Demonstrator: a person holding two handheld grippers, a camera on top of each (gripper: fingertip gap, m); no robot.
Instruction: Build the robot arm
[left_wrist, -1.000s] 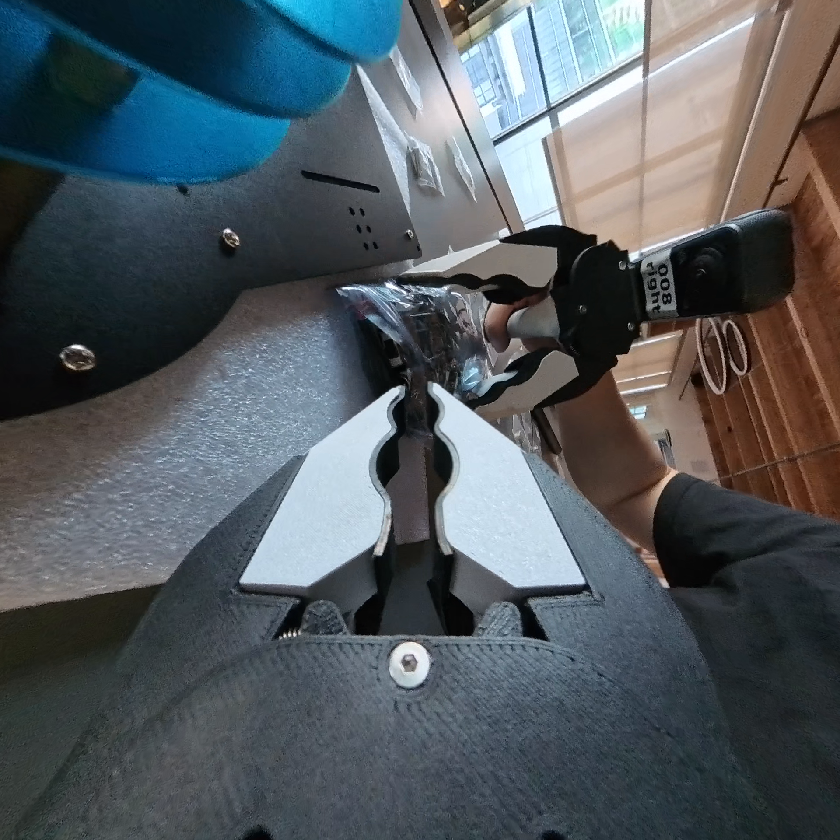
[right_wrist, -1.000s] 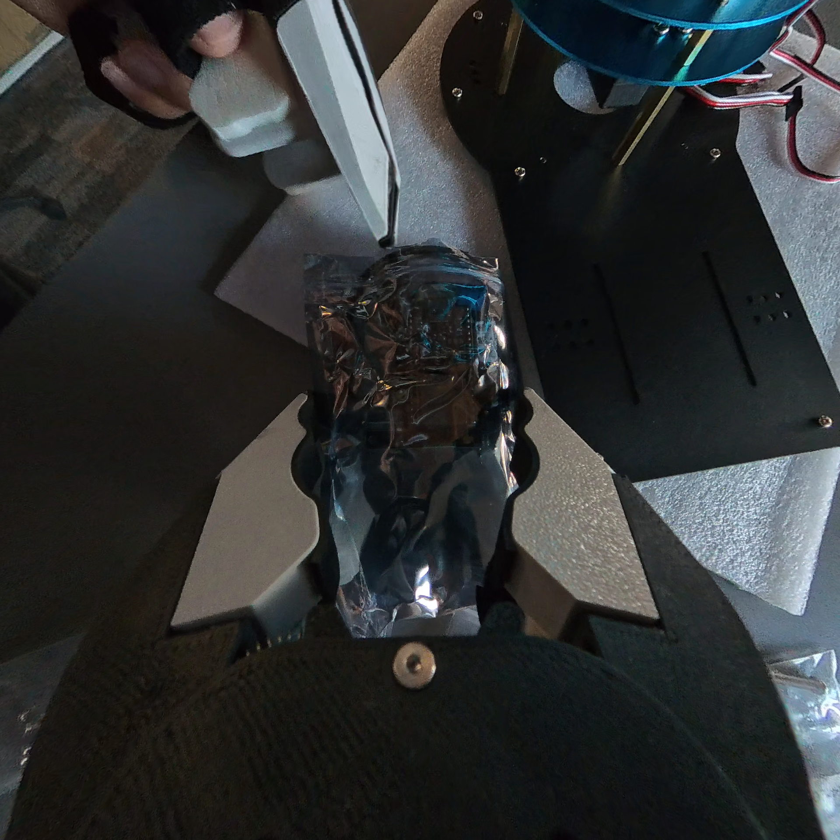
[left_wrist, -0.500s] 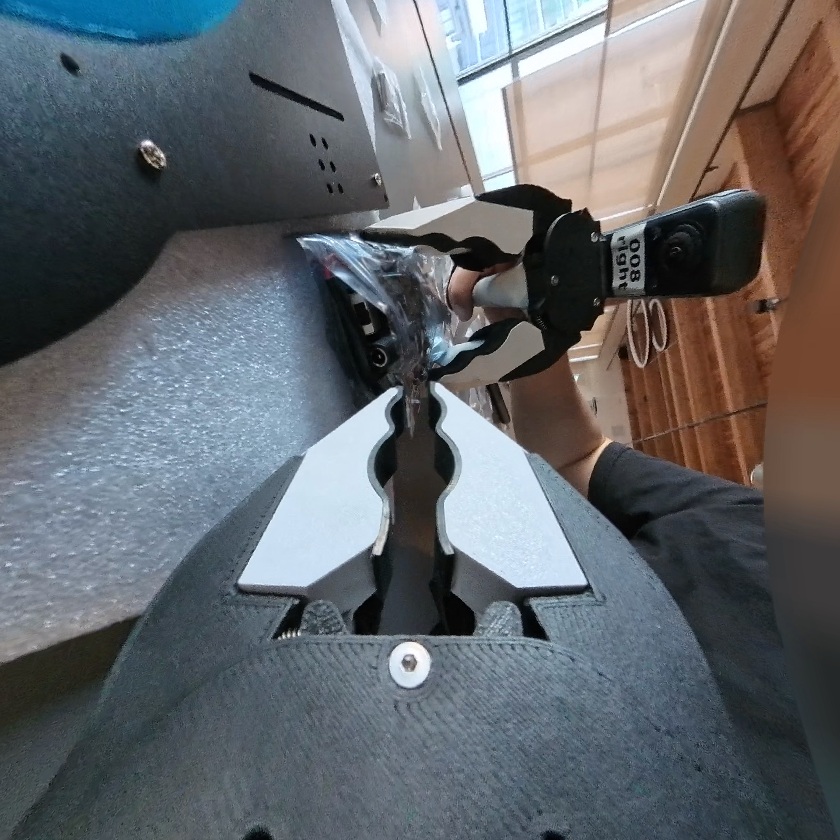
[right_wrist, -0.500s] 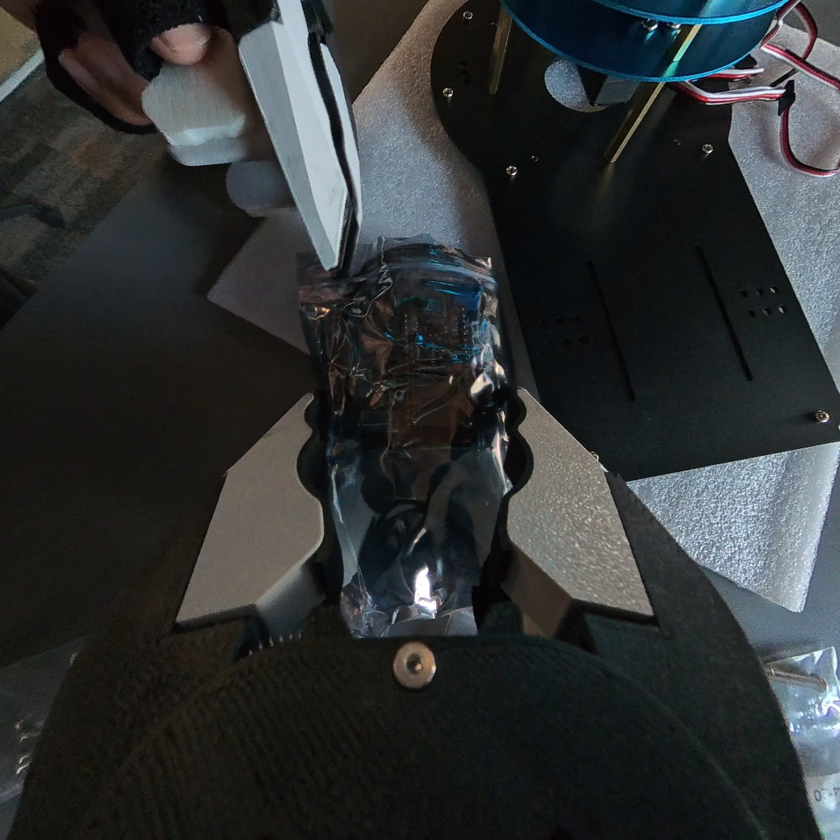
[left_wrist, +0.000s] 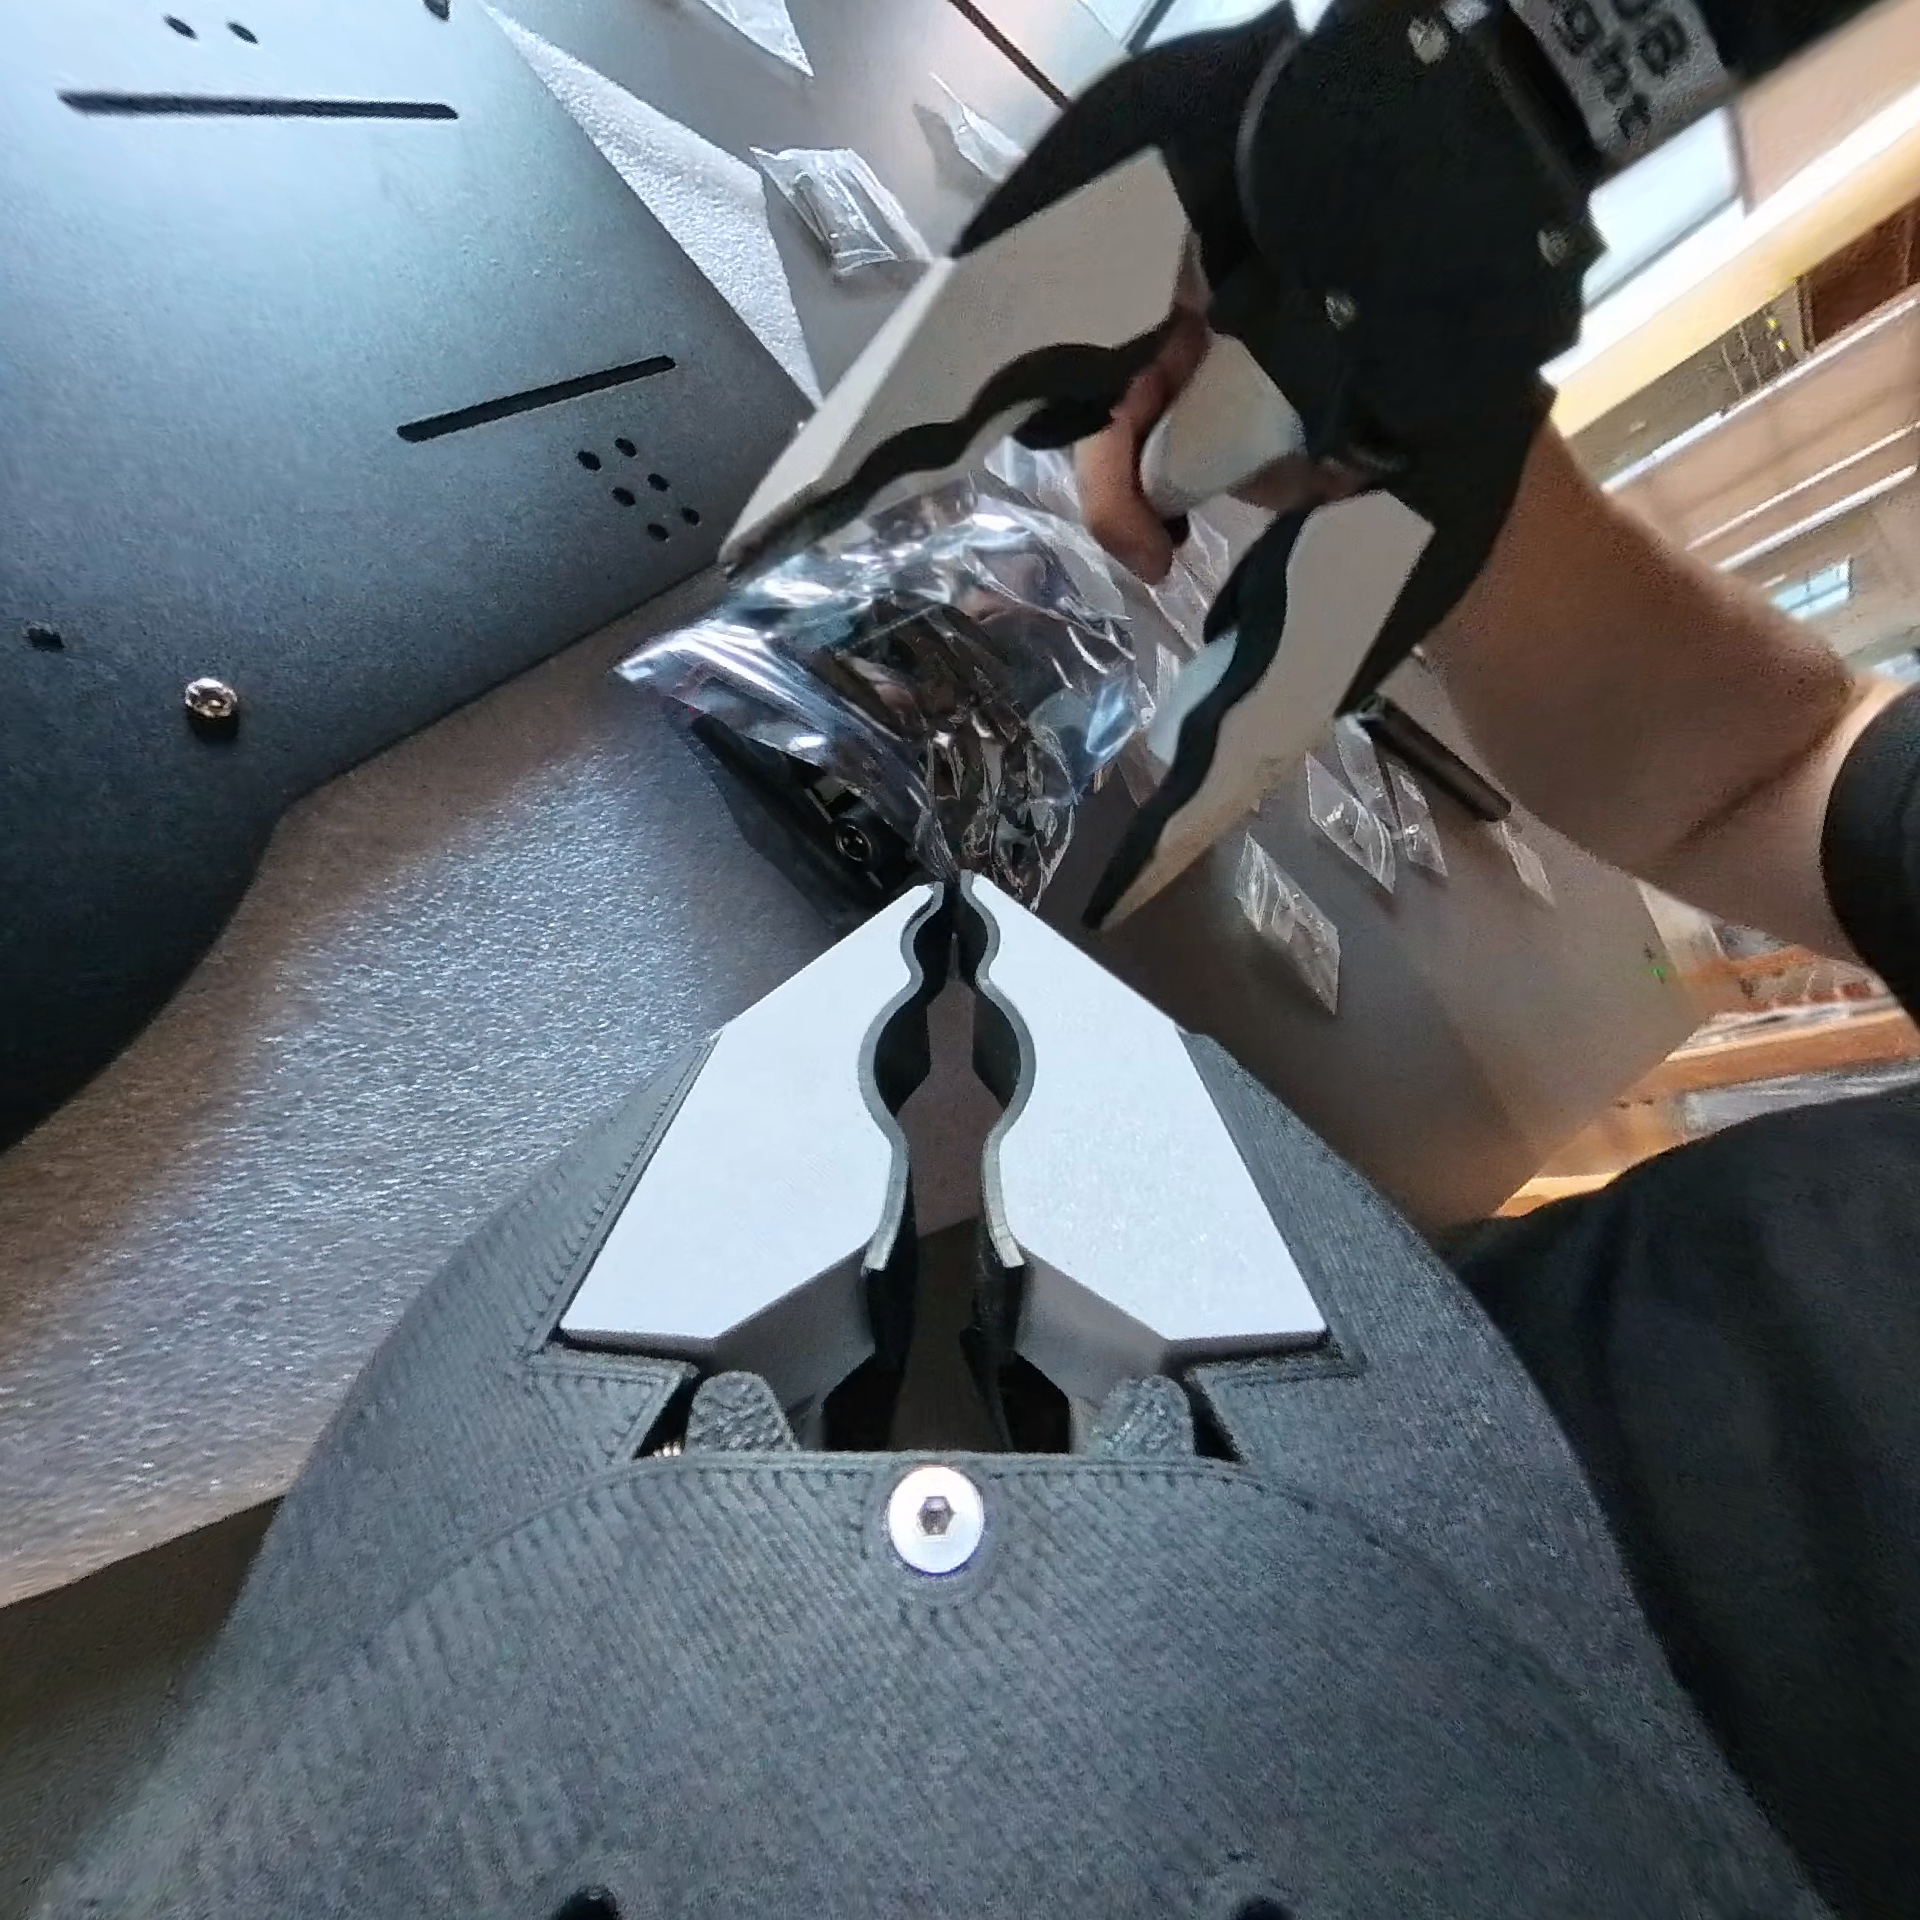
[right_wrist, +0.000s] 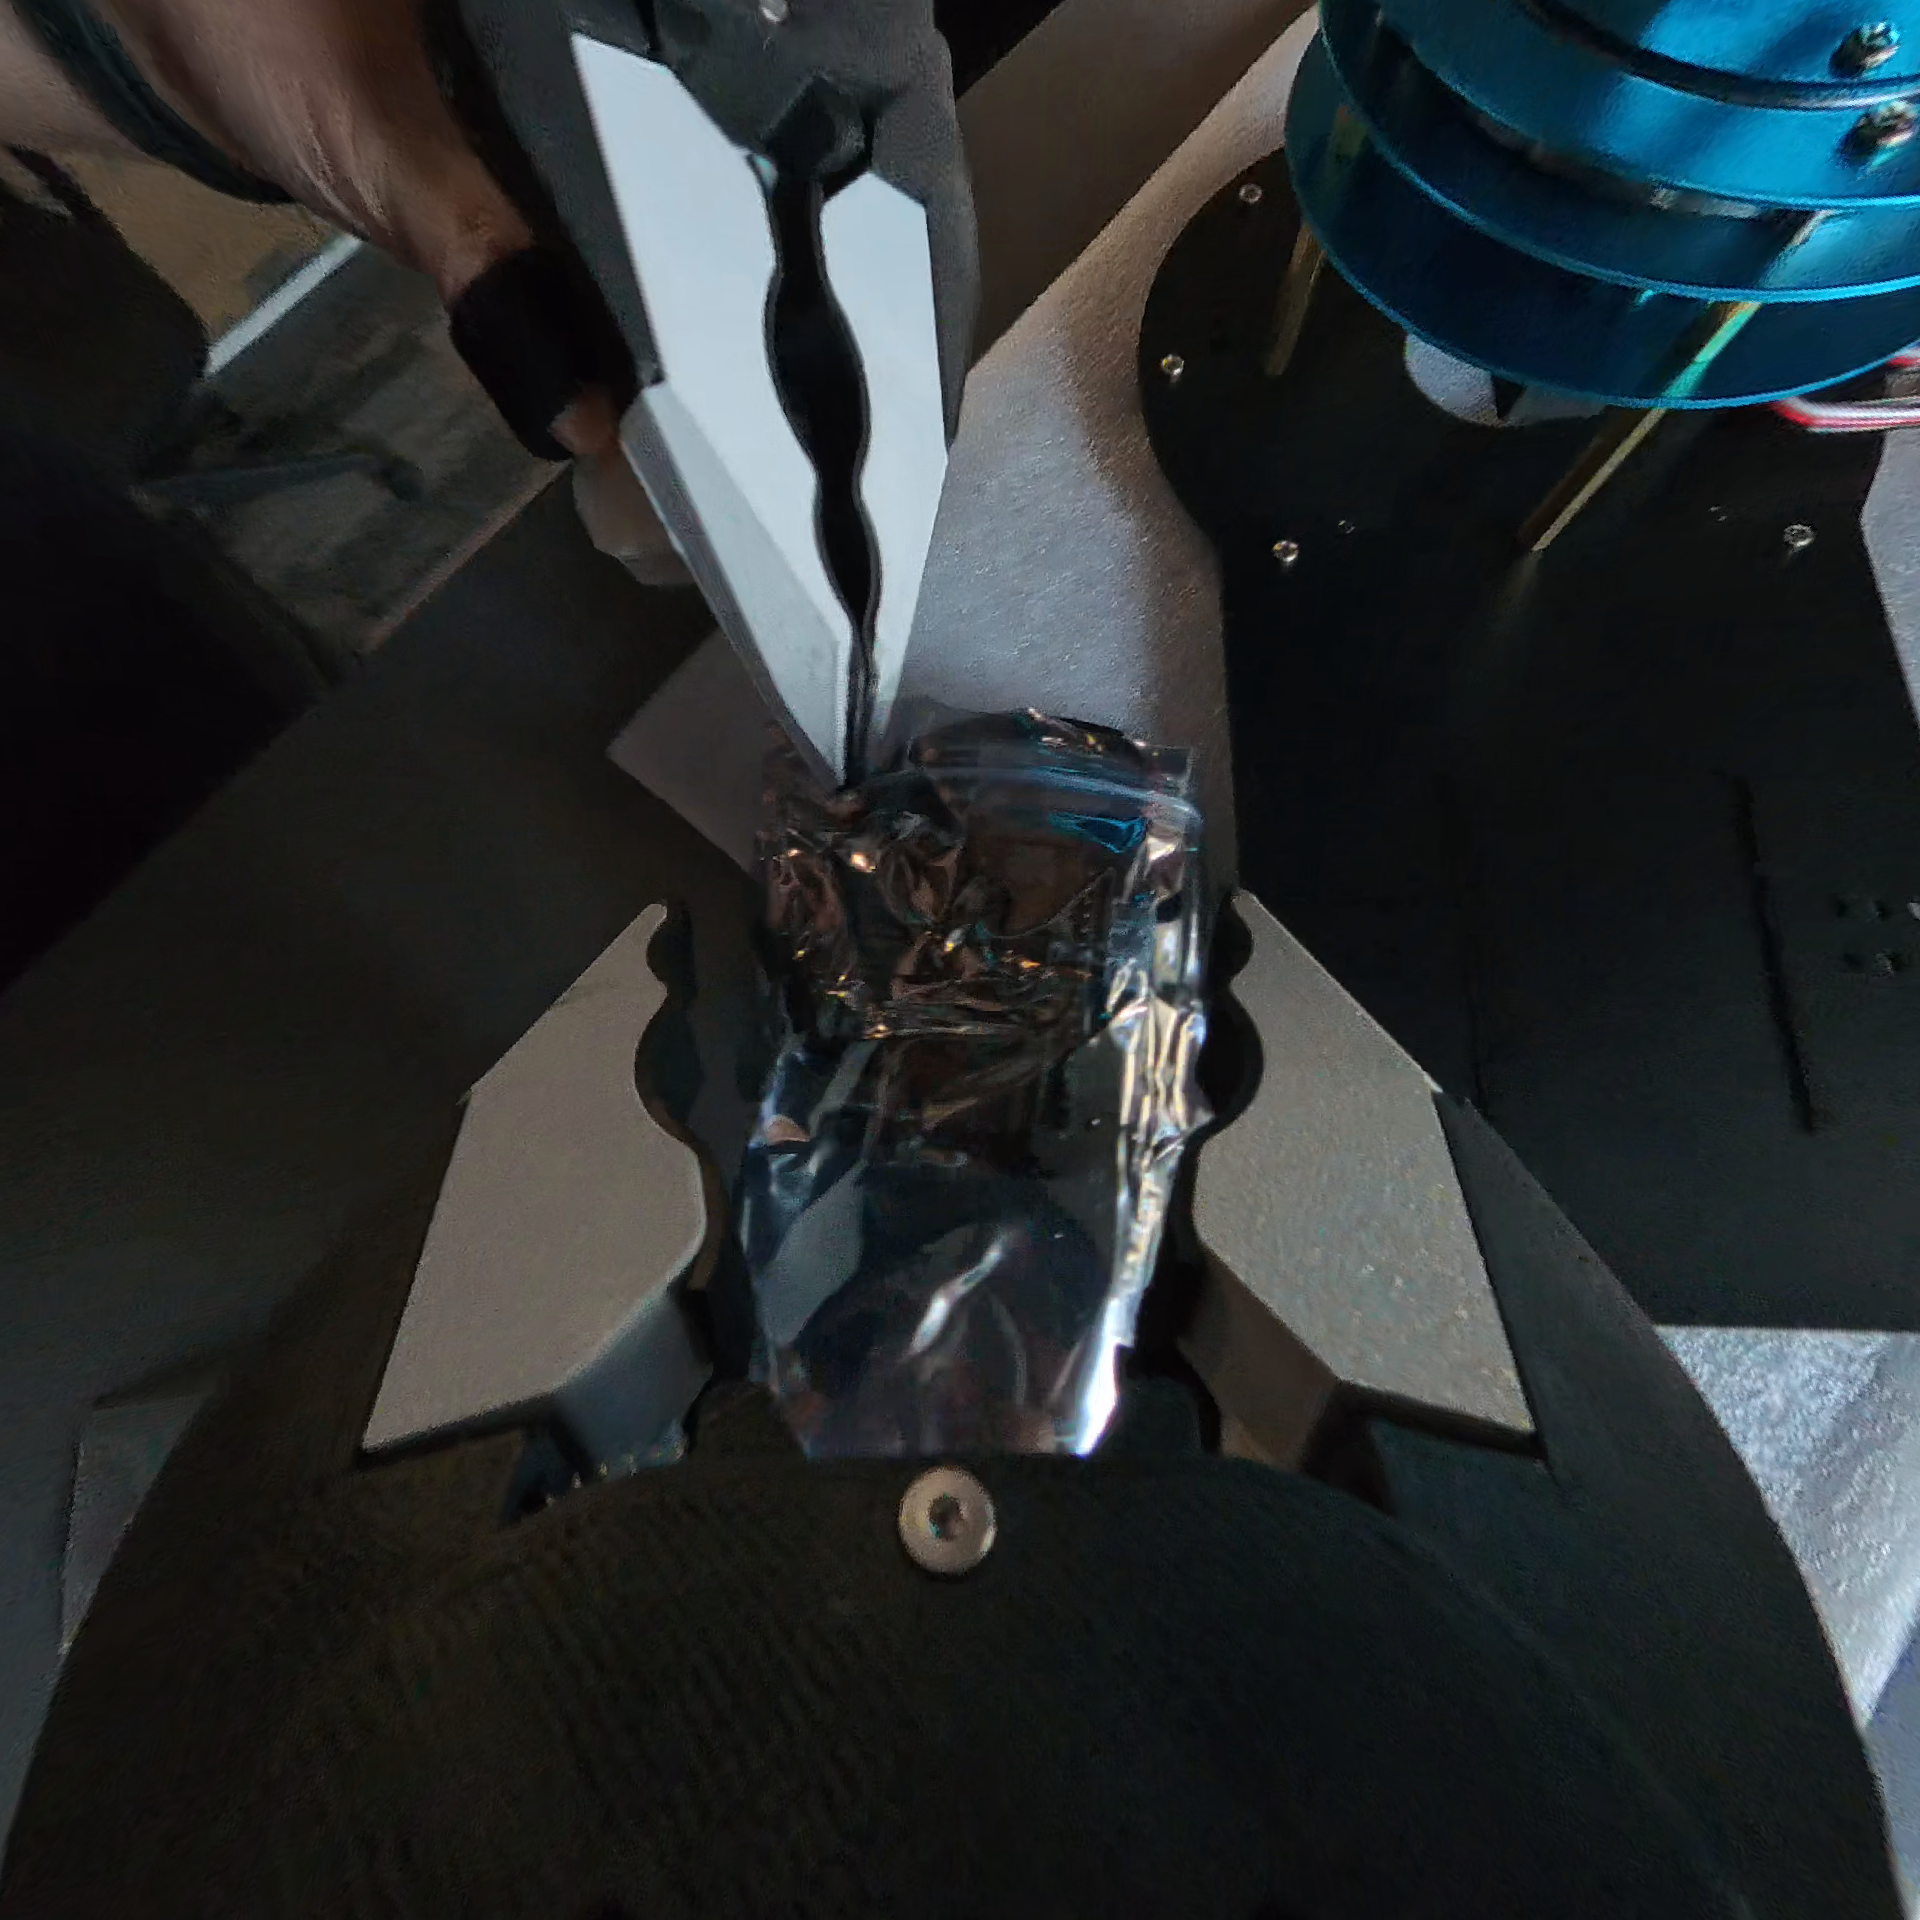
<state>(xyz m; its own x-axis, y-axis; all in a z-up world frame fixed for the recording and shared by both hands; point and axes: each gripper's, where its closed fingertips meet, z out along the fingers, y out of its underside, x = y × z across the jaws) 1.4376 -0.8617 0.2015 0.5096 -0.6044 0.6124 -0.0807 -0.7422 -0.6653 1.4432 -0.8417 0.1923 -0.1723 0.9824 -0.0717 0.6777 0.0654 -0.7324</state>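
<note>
A shiny silver anti-static bag (right_wrist: 977, 1091) with a dark circuit board inside sits between the fingers of my right gripper (right_wrist: 945, 914), which is shut on its sides. The bag's zip edge points away from that gripper. My left gripper (left_wrist: 951, 899) is shut, pinching the crumpled far-left corner of the bag (left_wrist: 914, 707). In the right wrist view the left gripper (right_wrist: 854, 774) comes down from the top. In the left wrist view the right gripper (left_wrist: 914, 748) reaches in from the upper right, held by a hand. The bag is held just over a white foam sheet (left_wrist: 364, 1039).
A black metal plate (right_wrist: 1558, 831) with slots and screws lies on the foam sheet (right_wrist: 1060, 520). A stack of blue discs (right_wrist: 1610, 156) on brass posts stands on its far end, with red and white wires (right_wrist: 1849, 405). Small clear bags of hardware (left_wrist: 842, 208) lie on the dark table. Less than 4 cm separates the two grippers' tips.
My left gripper has slid from the middle of the bag's far edge to its left corner and turned. The corner is now crumpled and pulled. The right gripper still holds the bag.
</note>
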